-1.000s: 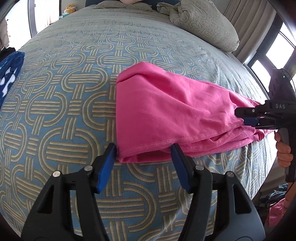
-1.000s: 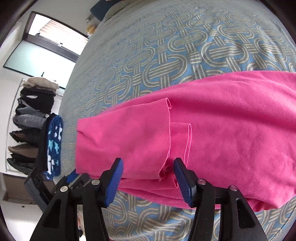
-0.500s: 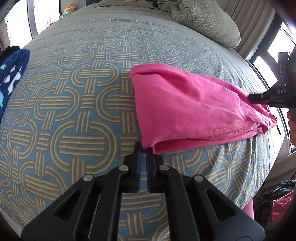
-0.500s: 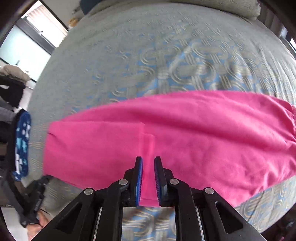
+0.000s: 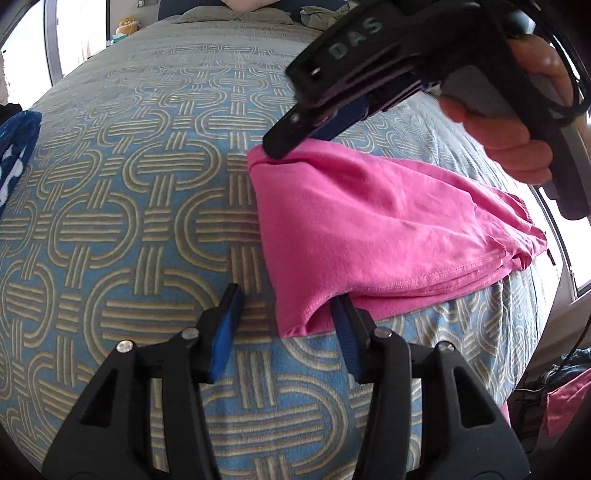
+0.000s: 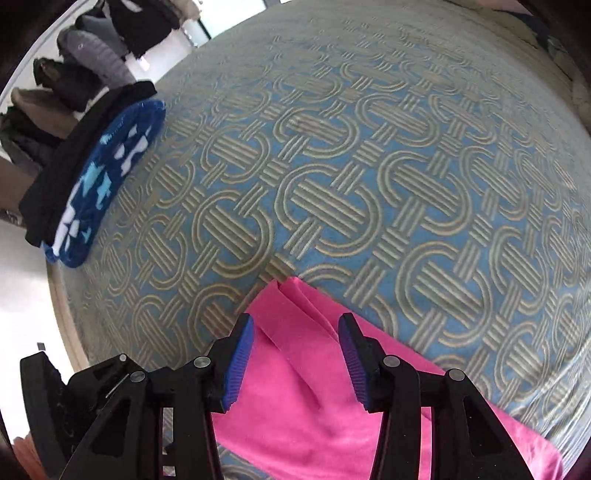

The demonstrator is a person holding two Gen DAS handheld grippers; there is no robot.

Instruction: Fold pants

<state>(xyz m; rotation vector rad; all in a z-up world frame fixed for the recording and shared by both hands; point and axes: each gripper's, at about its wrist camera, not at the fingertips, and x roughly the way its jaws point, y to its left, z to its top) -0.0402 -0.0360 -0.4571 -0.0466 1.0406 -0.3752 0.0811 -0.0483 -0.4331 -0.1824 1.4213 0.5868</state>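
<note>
The pink pants lie folded in a long bundle on the patterned bedspread, near the bed's right edge. My left gripper is open at the bundle's near corner; its right finger touches the hem. My right gripper is open over the far corner of the pants, holding nothing. In the left wrist view the right gripper comes in from the upper right, tip on that far corner.
A blue patterned cloth and a dark garment lie at the bed's left edge. Pillows are at the head. Clothes hang on a rack beyond. More pink fabric lies on the floor at right.
Both grippers were open a second ago, shut half a second ago, and have opened again. The right gripper has swung over to the far corner of the pants. The bundle looks shorter.
</note>
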